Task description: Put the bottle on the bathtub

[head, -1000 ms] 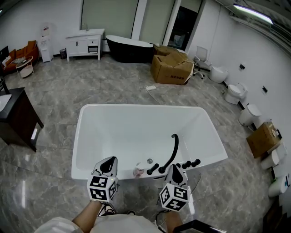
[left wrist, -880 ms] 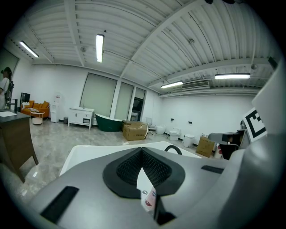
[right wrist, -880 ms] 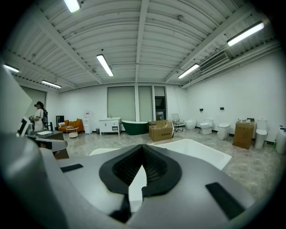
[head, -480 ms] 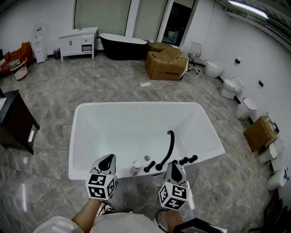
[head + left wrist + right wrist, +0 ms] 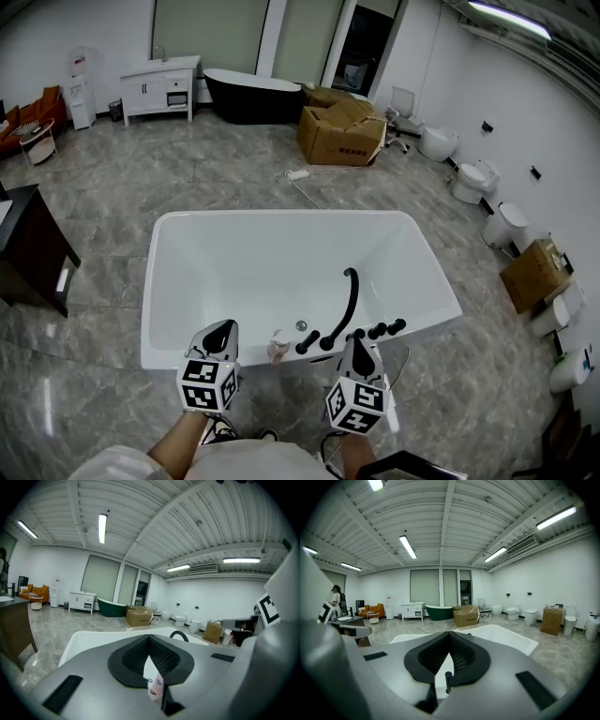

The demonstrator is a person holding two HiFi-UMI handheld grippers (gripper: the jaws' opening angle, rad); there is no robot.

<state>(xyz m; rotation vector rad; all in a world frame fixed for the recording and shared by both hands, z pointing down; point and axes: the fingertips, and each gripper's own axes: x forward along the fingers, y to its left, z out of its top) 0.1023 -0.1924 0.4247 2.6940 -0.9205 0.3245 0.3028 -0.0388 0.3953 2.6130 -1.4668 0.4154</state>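
A small pale bottle (image 5: 277,349) with a pink label stands upright on the near rim of the white bathtub (image 5: 155,281). It is between my two grippers and held by neither. My left gripper (image 5: 223,330) is shut and empty, just left of the bottle. In the left gripper view the bottle (image 5: 155,688) shows through the slit below the closed left gripper (image 5: 149,639). My right gripper (image 5: 357,345) is shut and empty, near the black faucet (image 5: 349,300) and its handles (image 5: 375,331). One black handle (image 5: 448,681) shows below the right gripper (image 5: 450,635).
Grey tiled floor surrounds the tub. A dark desk (image 5: 28,244) stands at left. Cardboard boxes (image 5: 342,136) and a black bathtub (image 5: 248,94) sit at the back beside a white cabinet (image 5: 159,84). Toilets (image 5: 469,178) line the right wall.
The head view has shifted slightly, so the tub sits a little further left and up. Both grippers stay shut at the near rim and the bottle has not moved.
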